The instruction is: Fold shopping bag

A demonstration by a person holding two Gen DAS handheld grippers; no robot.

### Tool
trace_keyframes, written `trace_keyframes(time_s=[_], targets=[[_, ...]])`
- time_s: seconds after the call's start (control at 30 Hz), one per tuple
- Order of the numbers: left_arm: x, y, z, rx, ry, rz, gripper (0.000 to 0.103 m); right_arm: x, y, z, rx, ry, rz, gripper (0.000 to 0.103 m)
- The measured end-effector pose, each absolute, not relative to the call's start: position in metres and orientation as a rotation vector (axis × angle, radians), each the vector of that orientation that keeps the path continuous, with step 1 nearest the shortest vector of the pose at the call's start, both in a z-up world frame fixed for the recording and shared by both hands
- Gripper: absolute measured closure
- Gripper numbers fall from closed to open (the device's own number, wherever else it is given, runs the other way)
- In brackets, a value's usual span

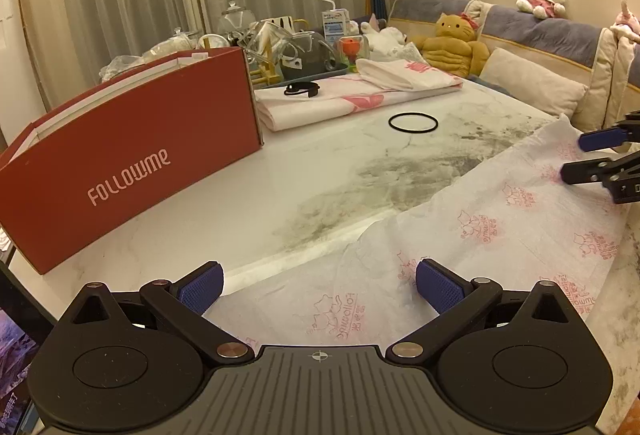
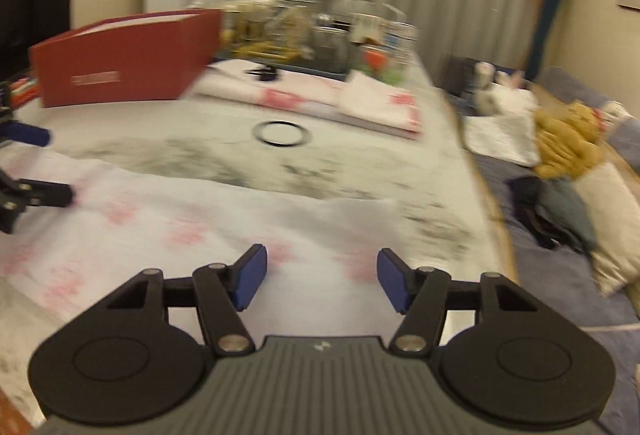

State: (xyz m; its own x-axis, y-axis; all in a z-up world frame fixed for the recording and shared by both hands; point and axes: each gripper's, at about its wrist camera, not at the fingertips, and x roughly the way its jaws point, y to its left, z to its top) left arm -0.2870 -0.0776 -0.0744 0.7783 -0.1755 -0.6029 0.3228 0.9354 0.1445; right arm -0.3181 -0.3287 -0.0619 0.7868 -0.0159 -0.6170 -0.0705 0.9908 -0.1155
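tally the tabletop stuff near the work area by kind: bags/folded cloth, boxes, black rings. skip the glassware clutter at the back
Spread white shopping bag: 1
Folded white-and-pink fabric pieces, large and small: 2
Red box: 1
Black ring flat on the table: 1
Black band on the large folded piece: 1
Total: 6

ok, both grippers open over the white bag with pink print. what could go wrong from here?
1. The thin white shopping bag with pink print lies wrinkled on the marble table; the open left gripper and right gripper may pinch only one layer.
2. The bag reaches the table's near edge, so a tug could slide it off.
3. The black ring lies just beyond; a swept fold might catch it.
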Motion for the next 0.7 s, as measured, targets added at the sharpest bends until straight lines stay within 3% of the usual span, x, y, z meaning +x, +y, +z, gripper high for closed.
trace_keyframes(time_s=[0.27,0.5,0.7], targets=[[-0.273,-0.082,-0.072,0.281,0.631,-0.246,0.0,-0.33,-0.273,-0.057,-0.116,0.622,0.447,0.043],[-0.287,-0.065,-0.061,0.205,0.595,-0.209,0.0,-0.308,-0.277,-0.069,-0.112,0.671,0.368,0.035],[-0.325,-0.075,-0.041,0.168,0.557,-0.4,0.0,-0.31,-0.276,-0.069,-0.109,0.67,0.343,0.034]])
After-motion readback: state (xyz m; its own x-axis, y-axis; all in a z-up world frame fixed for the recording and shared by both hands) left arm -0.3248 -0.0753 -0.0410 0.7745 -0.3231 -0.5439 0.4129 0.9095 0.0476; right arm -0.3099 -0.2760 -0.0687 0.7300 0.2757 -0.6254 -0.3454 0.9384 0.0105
